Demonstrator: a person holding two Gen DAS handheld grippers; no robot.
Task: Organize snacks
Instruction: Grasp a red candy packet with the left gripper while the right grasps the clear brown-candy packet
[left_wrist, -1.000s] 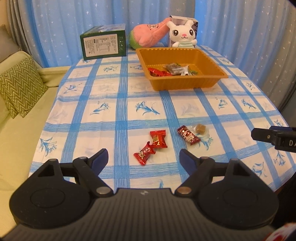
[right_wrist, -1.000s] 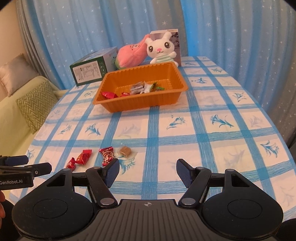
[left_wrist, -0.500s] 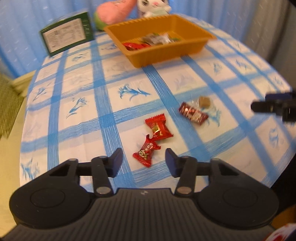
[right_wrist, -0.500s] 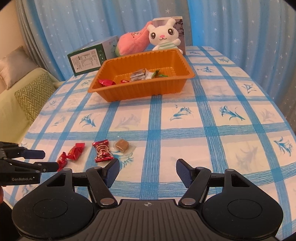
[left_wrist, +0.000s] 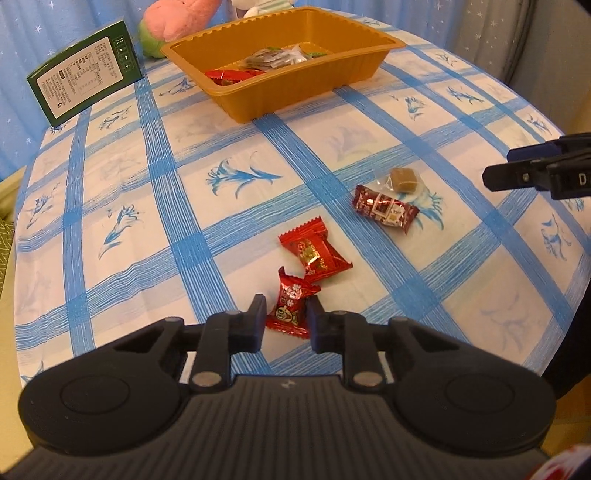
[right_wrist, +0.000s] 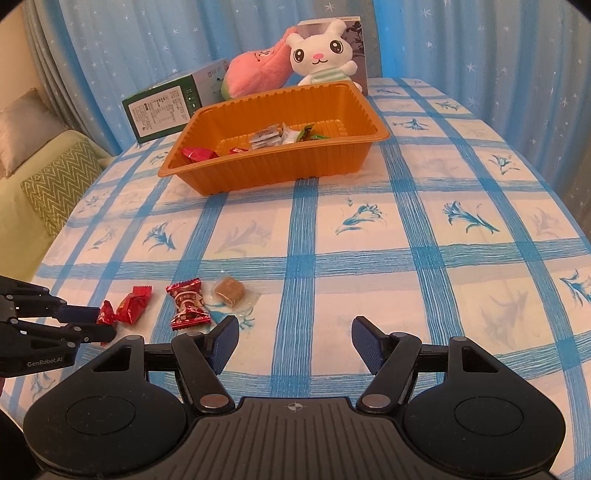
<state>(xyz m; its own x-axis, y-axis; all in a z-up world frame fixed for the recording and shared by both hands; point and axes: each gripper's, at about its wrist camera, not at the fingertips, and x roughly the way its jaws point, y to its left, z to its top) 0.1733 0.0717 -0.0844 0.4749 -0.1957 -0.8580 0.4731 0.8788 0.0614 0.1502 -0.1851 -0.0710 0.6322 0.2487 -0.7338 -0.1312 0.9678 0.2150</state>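
Left gripper: jaws closing around a red candy that lies between them on the surface; whether the pads already press the wrapper cannot be told. A second red candy lies touching the first one's far end. Further right, a dark red candy and a brown sweet in clear wrap lie just beside each other. Right gripper: jaws released, parted wide over bare cloth, nothing between them; the dark red candy sits just beyond its left finger. The orange tray stands well apart at the far end, holding several wrapped snacks. A green box and two plush toys stand behind the tray.
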